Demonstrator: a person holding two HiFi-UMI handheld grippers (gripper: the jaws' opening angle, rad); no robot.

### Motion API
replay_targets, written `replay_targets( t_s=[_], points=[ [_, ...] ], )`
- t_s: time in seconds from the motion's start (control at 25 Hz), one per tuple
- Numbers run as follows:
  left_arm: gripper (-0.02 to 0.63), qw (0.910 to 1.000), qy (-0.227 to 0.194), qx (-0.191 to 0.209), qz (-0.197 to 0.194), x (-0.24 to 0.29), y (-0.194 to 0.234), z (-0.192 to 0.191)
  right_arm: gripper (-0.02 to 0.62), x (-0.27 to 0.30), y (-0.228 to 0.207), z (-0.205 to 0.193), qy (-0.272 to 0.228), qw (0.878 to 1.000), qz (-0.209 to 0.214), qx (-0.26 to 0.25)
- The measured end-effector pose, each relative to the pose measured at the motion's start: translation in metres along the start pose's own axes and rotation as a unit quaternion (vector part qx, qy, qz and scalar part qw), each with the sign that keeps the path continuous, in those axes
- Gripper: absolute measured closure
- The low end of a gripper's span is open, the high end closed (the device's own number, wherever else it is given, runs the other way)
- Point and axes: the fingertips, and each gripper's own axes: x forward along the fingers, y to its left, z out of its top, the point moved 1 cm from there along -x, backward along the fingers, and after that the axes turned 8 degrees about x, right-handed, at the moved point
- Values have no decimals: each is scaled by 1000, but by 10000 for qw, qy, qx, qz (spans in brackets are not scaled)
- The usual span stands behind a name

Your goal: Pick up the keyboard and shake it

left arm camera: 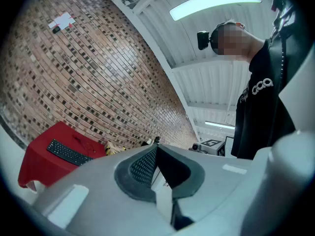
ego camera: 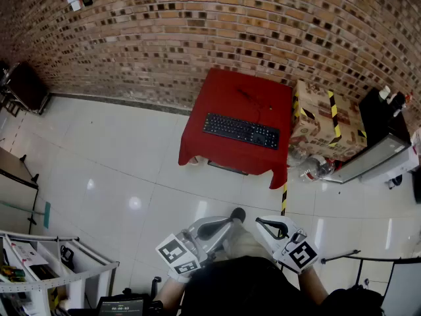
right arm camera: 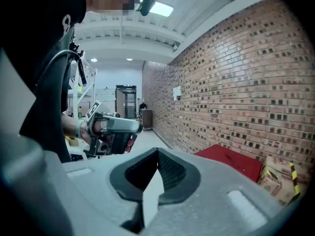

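Observation:
A black keyboard point(ego camera: 241, 130) lies across a table draped in a red cloth point(ego camera: 223, 155) against the brick wall, well ahead of me. The left gripper view shows the keyboard point(left arm camera: 69, 153) small at lower left. Both grippers are held close to my body at the bottom of the head view, facing each other: my left gripper point(ego camera: 235, 215) shut with nothing in it, my right gripper point(ego camera: 258, 221) likewise shut and empty. Both stand far from the keyboard. In the right gripper view only a corner of the red table point(right arm camera: 231, 160) shows.
A taped cardboard box point(ego camera: 322, 120) stands right of the table, with bottles point(ego camera: 316, 166) on the floor beside it. A white shelf rack point(ego camera: 39, 275) is at lower left, a dark cabinet point(ego camera: 378, 114) and white equipment point(ego camera: 381, 160) at right. White tiled floor point(ego camera: 118, 170) lies between me and the table.

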Motion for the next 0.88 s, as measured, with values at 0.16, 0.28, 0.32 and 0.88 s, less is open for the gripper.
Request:
replay_targets(
  t_s=[0.16,0.28,0.32,0.88],
  points=[
    [589,10000,18,18,87,21,30,7,603,17,-39,3,7,10000,-34,78],
    [589,9998,70,42,188,42,56,15,603,32,-71,9,95,9999,5,-48],
    [589,9997,89,51,207,50,64,18,603,35,-82,12,91,9999,9,-64],
    [589,9980,540,296,123,185,128,34,603,22,-251,4,-68,9973,-467,564]
  ],
)
